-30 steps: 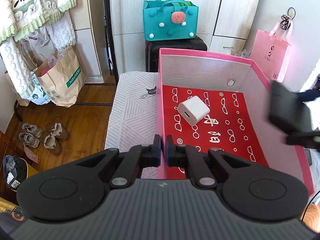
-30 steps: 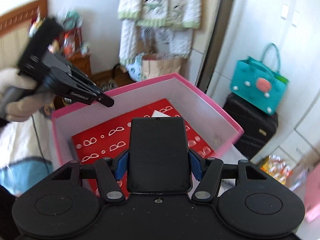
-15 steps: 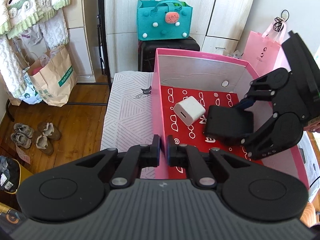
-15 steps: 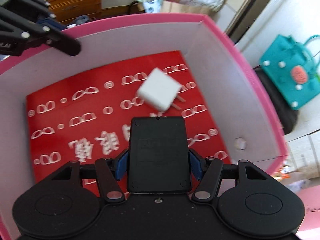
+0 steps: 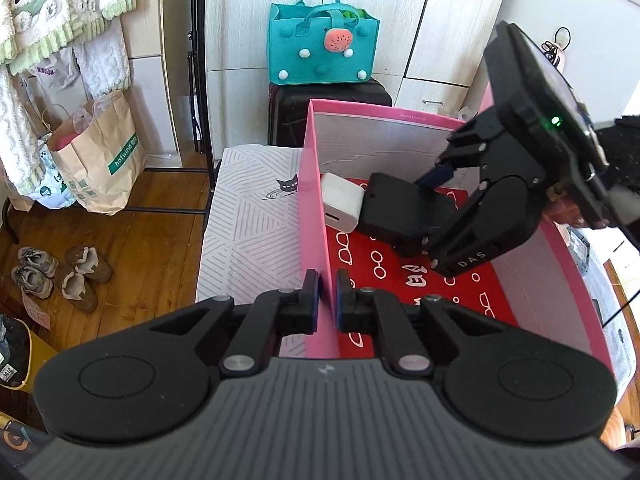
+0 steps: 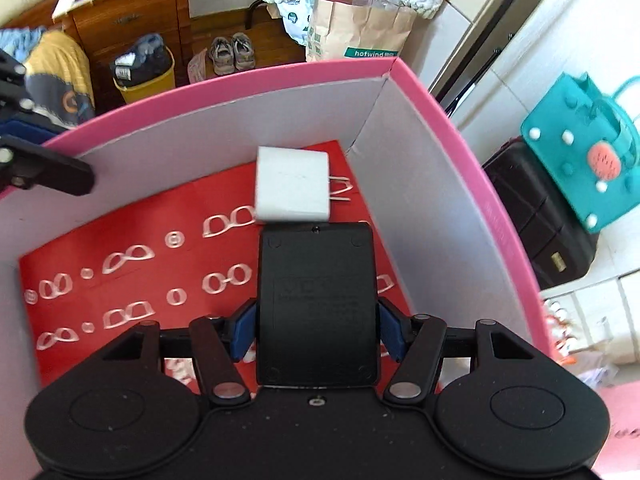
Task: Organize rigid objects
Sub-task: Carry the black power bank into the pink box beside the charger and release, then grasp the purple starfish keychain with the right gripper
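Note:
A pink box [image 5: 310,216] with a red patterned floor [image 6: 132,240] holds a white charger plug [image 5: 340,208], also in the right wrist view [image 6: 292,186], near its far left corner. My right gripper [image 6: 318,326] is shut on a flat black box [image 6: 318,304] low inside the pink box; the black box [image 5: 400,210] touches the charger. My left gripper [image 5: 325,300] is shut on the pink box's left wall near the front corner. It shows at the left of the right wrist view [image 6: 44,168].
The pink box stands on a white striped cover [image 5: 252,236]. A teal felt bag [image 5: 322,52] sits on a black suitcase [image 5: 288,116] behind. A paper bag [image 5: 100,160] and shoes [image 5: 60,272] lie on the wooden floor left. A yellow bin [image 6: 146,76] stands beyond.
My right gripper has carried the black box down into the pink box and pushed up against the charger, which has slid toward the far left corner. My left gripper stays on the wall.

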